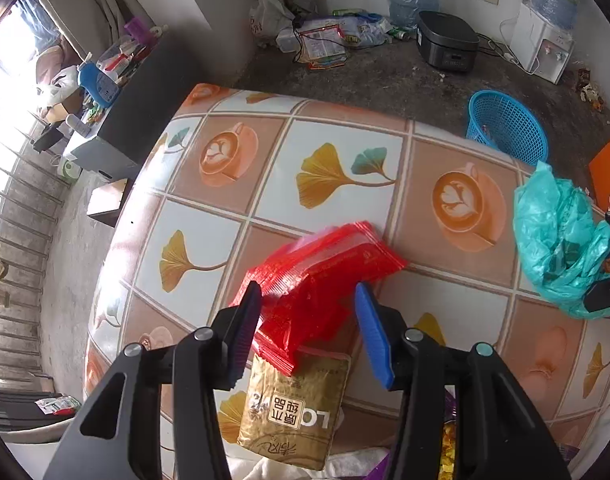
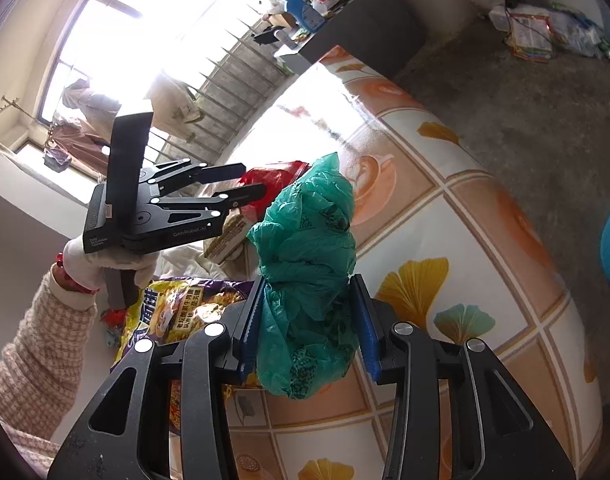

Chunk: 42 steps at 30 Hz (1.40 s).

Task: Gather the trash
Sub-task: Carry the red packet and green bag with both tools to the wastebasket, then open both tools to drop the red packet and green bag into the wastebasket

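A stack of red packets (image 1: 321, 276) lies on the patterned table (image 1: 209, 240), partly over a gold packet (image 1: 297, 404). My left gripper (image 1: 309, 312) is open and straddles the red stack, its pads clear of it. From the right wrist view, the left gripper (image 2: 253, 184) is seen held by a white-gloved hand (image 2: 85, 260), pointing at the red packets (image 2: 273, 178). My right gripper (image 2: 309, 320) is shut on a crumpled green plastic bag (image 2: 309, 240), which also shows at the table's right edge (image 1: 561, 240). A purple and yellow snack bag (image 2: 177, 312) lies near the person.
A blue mesh basket (image 1: 509, 128) stands on the floor beyond the table's far right corner. Further back are a black rice cooker (image 1: 449, 46), a water dispenser (image 1: 545, 48) and loose litter (image 1: 325, 40). A dark cabinet (image 1: 145, 92) stands left of the table.
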Available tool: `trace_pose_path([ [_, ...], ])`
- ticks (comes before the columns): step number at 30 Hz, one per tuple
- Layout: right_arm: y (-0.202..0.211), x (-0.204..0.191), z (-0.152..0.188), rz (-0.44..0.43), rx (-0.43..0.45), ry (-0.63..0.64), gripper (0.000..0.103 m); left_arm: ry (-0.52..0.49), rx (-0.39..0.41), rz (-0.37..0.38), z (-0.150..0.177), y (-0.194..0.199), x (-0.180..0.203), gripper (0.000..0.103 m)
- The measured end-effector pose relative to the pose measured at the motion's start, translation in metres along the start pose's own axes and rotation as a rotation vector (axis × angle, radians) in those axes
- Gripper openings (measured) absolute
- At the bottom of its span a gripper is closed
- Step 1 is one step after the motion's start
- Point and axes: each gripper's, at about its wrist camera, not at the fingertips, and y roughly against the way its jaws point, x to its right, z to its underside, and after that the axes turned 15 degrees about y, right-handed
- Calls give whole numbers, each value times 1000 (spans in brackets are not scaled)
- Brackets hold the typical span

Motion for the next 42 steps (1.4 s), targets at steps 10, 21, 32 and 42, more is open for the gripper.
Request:
trace_pose_path([
  [10, 10, 12, 0, -3, 35, -16, 39, -82, 30, -52, -9, -3, 3, 19],
  [21, 73, 53, 22, 18, 185, -127, 39, -42, 208, 52, -42, 78, 51, 13],
  [32, 169, 182, 95, 290, 359, -562, 39, 5, 79, 448, -113, 57, 225, 14],
  [42, 165, 320, 79, 574, 260, -614, 69, -102, -4, 479, -180, -28, 419, 59],
])
